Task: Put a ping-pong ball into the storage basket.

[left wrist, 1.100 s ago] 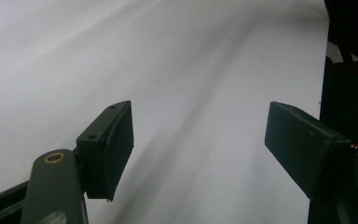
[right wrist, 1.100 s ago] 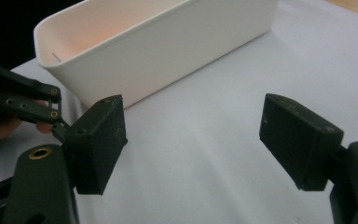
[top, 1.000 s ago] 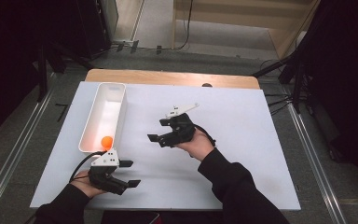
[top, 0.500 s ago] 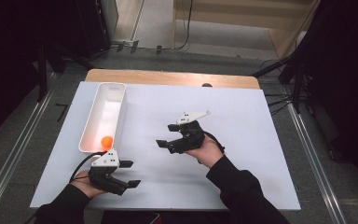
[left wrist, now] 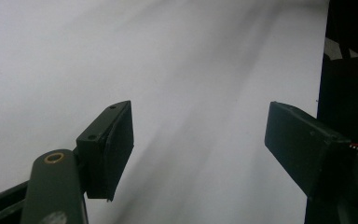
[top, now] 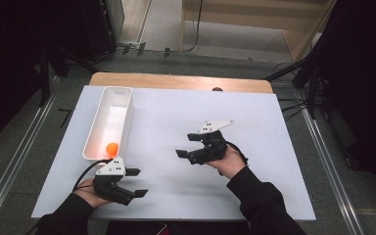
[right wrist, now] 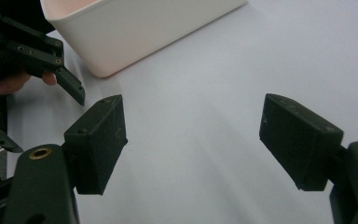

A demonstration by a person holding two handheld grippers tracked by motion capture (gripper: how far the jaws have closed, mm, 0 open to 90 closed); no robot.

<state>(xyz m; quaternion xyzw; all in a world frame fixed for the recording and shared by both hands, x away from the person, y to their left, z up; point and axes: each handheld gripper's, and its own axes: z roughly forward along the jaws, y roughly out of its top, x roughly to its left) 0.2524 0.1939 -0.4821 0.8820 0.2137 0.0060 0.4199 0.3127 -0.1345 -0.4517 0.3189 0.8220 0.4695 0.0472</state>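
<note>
I have both grippers empty, jaws apart — left gripper point(top: 136, 183) at 7 o'clock, right gripper point(top: 190, 146) mid-table. Orange ball point(top: 111, 148) lies in the white bin's point(top: 122, 93) near end; placing looks done — next, I'd judge, park clear.

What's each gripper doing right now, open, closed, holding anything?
Left gripper: open, nothing between its jaws, low over the white table.
Right gripper: open, empty, above the table.
</note>
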